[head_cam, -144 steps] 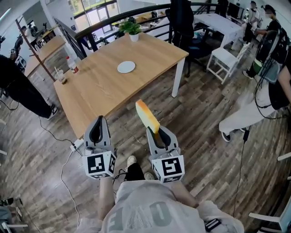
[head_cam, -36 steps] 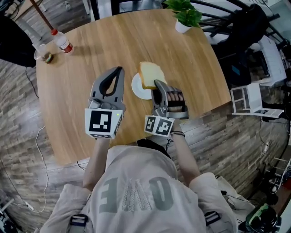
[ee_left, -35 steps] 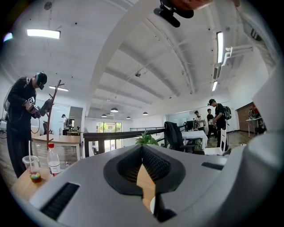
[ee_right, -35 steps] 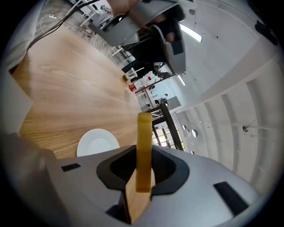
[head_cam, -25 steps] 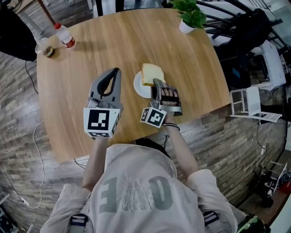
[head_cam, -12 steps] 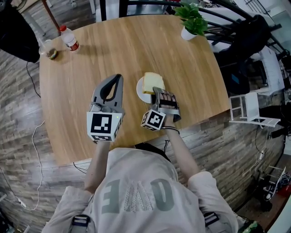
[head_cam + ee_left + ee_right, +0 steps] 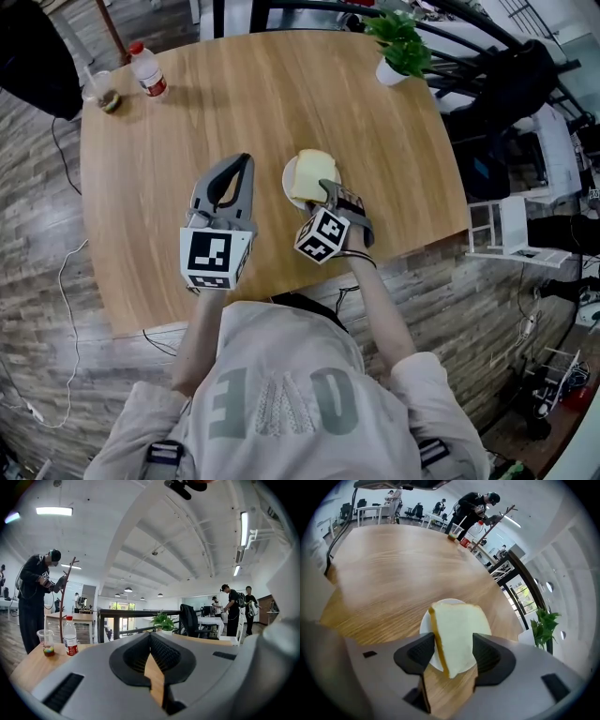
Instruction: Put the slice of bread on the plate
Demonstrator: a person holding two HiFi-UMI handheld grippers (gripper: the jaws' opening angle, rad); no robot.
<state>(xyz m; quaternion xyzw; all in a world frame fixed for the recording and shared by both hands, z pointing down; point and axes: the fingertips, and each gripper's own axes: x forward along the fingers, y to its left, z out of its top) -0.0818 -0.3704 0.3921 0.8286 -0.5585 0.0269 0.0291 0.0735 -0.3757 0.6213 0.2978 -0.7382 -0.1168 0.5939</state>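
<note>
**Task item.** The slice of bread [image 7: 312, 172] is found on the white plate [image 7: 289, 180], lying tilted, with its near corner projecting past the plate's near rim.

**Right tongs** [image 7: 328, 190]. They are angled down over the near side of the plate. The jaws are opening, and the slice stands between them with no pad seen pressing on it.

**Left tongs** [image 7: 242, 165]. They are held level just left of the plate. The jaws are closed tip to tip, with nothing between them.

**Writing.** Square black-and-white markers are borne on both tongs. Large letters are printed on the person's shirt [image 7: 281, 398] but cannot be read with certainty. The red label on the water bottle [image 7: 148, 70], far left of the plate beside a plastic cup [image 7: 101, 89], is too small to read.

**Views compared.** The yellow crust edge of the slice is shown only in the right gripper view. Standing persons and a railing beyond the wooden surface [image 7: 187, 122] are shown in the left gripper view. The potted plant [image 7: 401, 47], far right of the plate, is seen in every view.
</note>
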